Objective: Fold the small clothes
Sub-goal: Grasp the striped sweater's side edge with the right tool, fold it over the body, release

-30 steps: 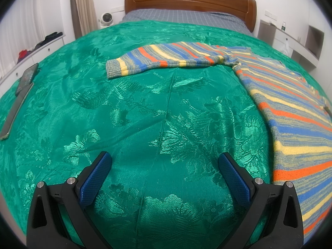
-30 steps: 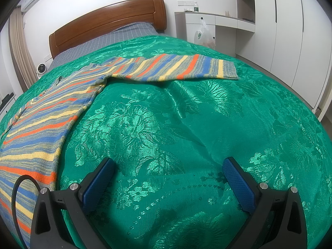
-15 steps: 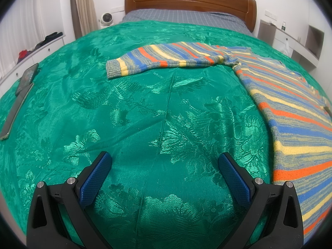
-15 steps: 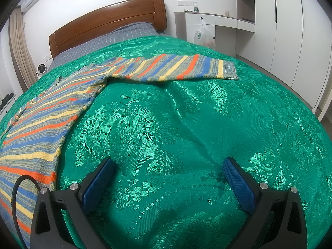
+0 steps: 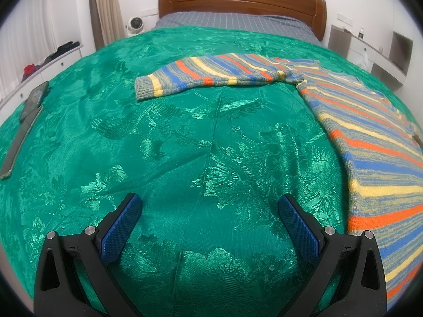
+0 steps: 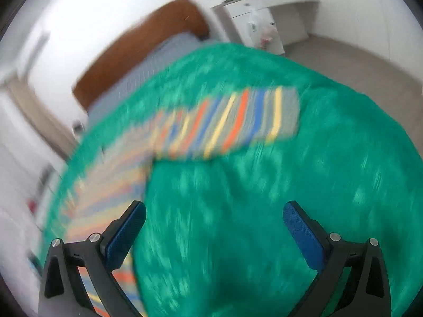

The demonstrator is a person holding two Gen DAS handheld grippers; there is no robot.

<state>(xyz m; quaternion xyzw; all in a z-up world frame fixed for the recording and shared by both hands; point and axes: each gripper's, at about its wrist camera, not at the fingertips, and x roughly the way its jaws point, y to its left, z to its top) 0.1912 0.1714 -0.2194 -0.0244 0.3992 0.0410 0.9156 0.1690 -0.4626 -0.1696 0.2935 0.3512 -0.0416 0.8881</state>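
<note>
No text, label, brand, number or sign can be read in either view. The right wrist view is blurred throughout, so nothing there is sharp enough to carry legible marks.
</note>
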